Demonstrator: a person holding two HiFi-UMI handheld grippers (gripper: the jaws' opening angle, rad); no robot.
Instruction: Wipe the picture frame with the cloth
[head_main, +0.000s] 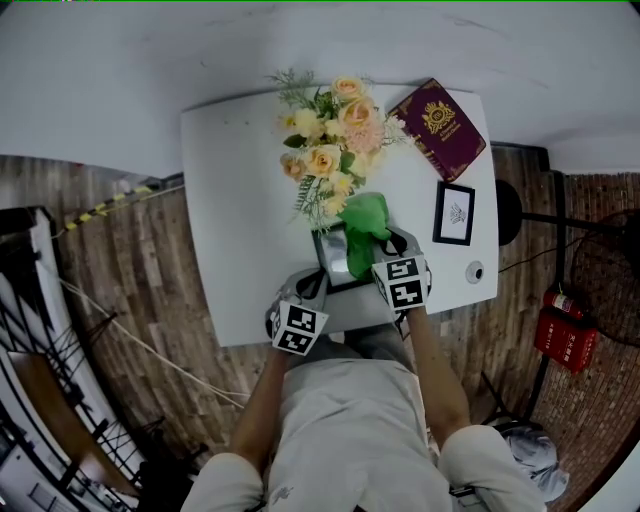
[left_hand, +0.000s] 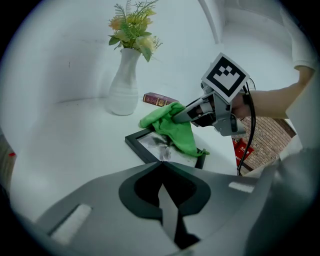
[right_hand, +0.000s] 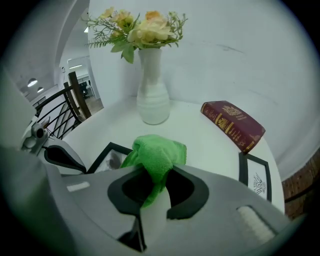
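Observation:
A black picture frame (head_main: 333, 262) lies on the white table (head_main: 240, 200), its near edge hidden between the jaws of my left gripper (head_main: 320, 287). In the left gripper view those jaws (left_hand: 162, 164) meet on the frame (left_hand: 142, 143). My right gripper (head_main: 376, 250) is shut on a green cloth (head_main: 365, 215). The cloth (left_hand: 176, 131) drapes onto the frame's glass, with the right gripper (left_hand: 179, 114) just above it. In the right gripper view the cloth (right_hand: 157, 152) bunches out of the jaws (right_hand: 156, 172) over the frame (right_hand: 107, 155).
A white vase (right_hand: 152, 102) of flowers (head_main: 325, 150) stands behind the frame. A maroon book (head_main: 437, 127) lies at the far right corner. A second small black frame (head_main: 454, 213) and a small round object (head_main: 474, 271) lie at the right edge. Red extinguishers (head_main: 565, 335) stand on the floor.

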